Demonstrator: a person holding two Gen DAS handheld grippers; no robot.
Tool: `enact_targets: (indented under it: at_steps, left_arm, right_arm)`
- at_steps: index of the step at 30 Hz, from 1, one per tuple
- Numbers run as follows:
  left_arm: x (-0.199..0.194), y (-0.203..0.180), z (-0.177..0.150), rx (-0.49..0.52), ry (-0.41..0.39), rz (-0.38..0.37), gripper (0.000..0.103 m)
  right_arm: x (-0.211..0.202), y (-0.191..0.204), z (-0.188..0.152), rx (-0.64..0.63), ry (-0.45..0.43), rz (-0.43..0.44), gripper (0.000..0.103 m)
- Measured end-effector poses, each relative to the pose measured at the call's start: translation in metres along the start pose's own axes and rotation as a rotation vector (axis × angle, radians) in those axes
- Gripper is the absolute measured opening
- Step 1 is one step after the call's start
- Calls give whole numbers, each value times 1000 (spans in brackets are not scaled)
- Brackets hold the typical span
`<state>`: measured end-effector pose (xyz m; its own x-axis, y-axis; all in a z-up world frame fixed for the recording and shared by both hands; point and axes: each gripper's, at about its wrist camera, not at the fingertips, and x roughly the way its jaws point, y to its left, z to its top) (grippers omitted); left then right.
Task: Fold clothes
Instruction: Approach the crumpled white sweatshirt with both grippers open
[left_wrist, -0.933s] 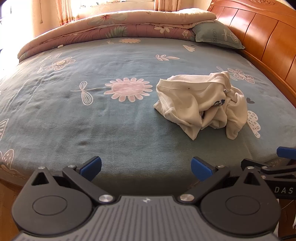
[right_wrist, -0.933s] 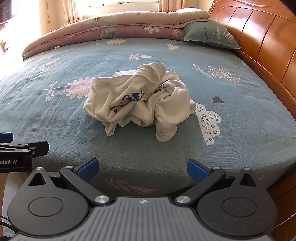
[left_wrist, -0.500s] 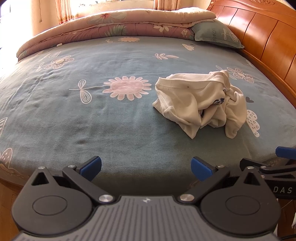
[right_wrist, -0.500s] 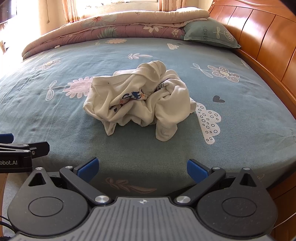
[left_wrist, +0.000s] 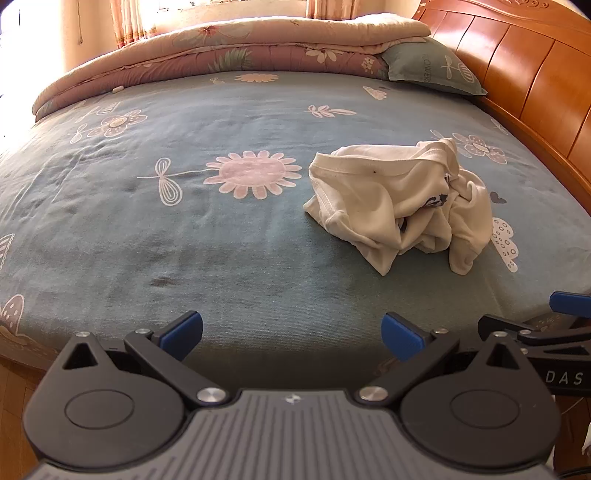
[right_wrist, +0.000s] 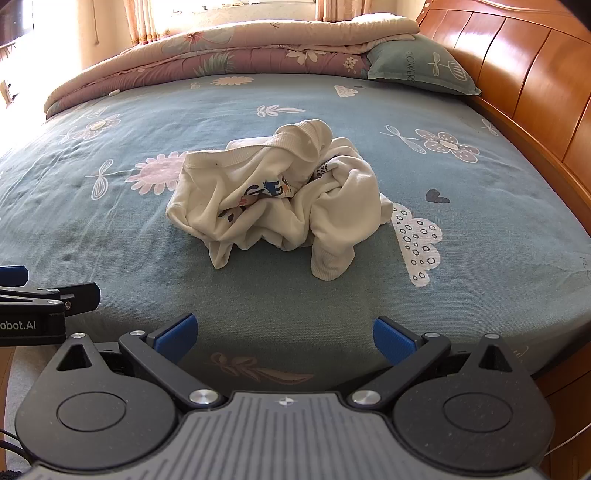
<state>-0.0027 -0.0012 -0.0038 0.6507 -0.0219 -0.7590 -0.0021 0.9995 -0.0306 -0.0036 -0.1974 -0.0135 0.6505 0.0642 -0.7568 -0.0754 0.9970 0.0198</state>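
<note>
In the left wrist view, the white garment (left_wrist: 402, 206) lies in a crumpled heap on the bed (left_wrist: 221, 240), right of centre in the frame, beside a pink flower print. The left tool (left_wrist: 291, 330) fills the bottom of the frame with its blue fingers spread wide, holding nothing and well short of the cloth. The right tool (left_wrist: 569, 306) pokes in at the lower right edge. No fold has begun; spreading the garment flat and every fold are left. Against the earlier frames this view shows almost no change: the heap sits a touch lower in the frame.

In the right wrist view, the garment (right_wrist: 280, 199) sits at mid-frame, bunched, a printed patch showing between folds. The right tool (right_wrist: 284, 334) is wide and empty at the bottom. The left tool (right_wrist: 48, 291) shows at the left edge. The heap and both tools stand as they did before.
</note>
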Motion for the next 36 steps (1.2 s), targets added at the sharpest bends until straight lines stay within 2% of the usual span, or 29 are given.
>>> enact_targets:
  at_steps: [36]
  left_arm:
    - [19,-6,15,23,14,-16,102]
  right_arm:
    - [13,-1,15,-17,10,-4,103]
